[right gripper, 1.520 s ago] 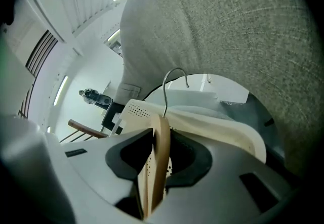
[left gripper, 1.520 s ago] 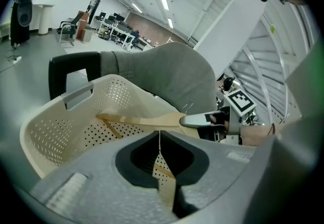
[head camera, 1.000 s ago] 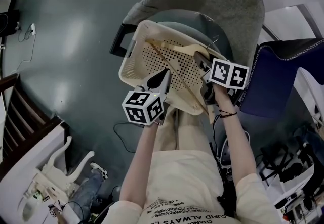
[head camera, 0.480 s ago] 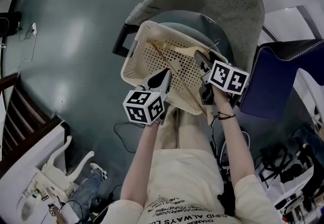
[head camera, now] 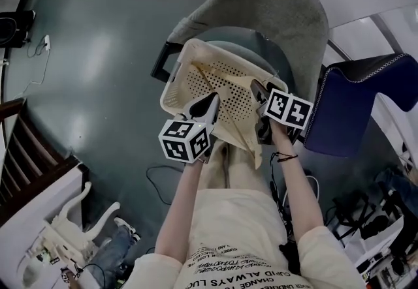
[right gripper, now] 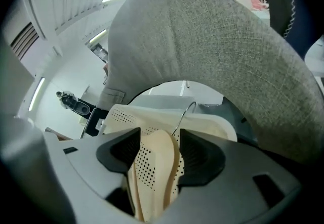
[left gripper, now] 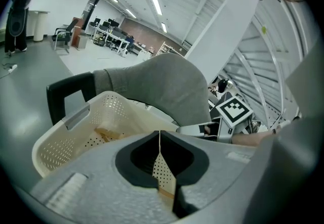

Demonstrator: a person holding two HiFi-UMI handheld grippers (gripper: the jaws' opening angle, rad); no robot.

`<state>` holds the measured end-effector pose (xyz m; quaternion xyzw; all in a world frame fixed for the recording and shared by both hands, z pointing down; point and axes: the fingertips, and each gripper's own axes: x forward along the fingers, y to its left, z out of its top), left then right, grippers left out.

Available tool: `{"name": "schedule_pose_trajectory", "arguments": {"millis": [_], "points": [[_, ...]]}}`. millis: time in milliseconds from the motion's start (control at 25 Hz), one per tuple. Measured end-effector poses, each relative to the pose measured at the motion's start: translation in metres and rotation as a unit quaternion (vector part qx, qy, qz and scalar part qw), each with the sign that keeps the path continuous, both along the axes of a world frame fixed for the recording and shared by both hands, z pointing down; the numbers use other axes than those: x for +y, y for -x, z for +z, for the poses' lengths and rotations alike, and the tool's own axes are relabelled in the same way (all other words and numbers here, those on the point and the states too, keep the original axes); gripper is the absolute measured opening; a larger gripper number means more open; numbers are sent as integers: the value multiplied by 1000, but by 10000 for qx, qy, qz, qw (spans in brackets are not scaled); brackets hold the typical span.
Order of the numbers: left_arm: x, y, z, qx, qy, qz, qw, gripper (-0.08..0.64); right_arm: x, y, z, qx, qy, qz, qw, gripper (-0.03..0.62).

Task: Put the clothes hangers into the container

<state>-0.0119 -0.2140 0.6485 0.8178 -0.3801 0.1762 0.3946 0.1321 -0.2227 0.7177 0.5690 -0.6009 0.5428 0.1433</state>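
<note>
Honestly, the worry here is the basket [head camera: 176, 85] sliding off the grey chair [head camera: 281, 7]. Your left gripper [head camera: 209, 102] has its fingers pinched shut on the near rim, but the right gripper [head camera: 260, 94] has its fingers spread wide, with the rim sitting loose between them. If the left lets go, the basket could tip toward you and dump the hanger [head camera: 222, 74] lying inside. Count — one basket, one wooden hanger I can make out, one chair.
</note>
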Motion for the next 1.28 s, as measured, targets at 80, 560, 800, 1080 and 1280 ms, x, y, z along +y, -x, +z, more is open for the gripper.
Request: {"name": "schedule_pose_trajectory", "arguments": {"millis": [80,560,800,1080,1280], "points": [[3,0,-4,9,-15,24,10000,25,6,-2,-2,79,134,-50,9999,221],[17,-5,-59,163,-513,311,9981,26,14,20,-65,169,-641,-970,9931,18],[13,-7,-101,228,-970,569,9934,26,20,32,-113,209,-1270,-1415,9815,11],[0,-1,-149,277,-1498,618,9864,26,15,35,-174,164,-1963,-1547,9681,5],[0,1,-181,333,-1814,654,9807,25,16,34,-213,198,-2354,-1542,9594,5]]}}
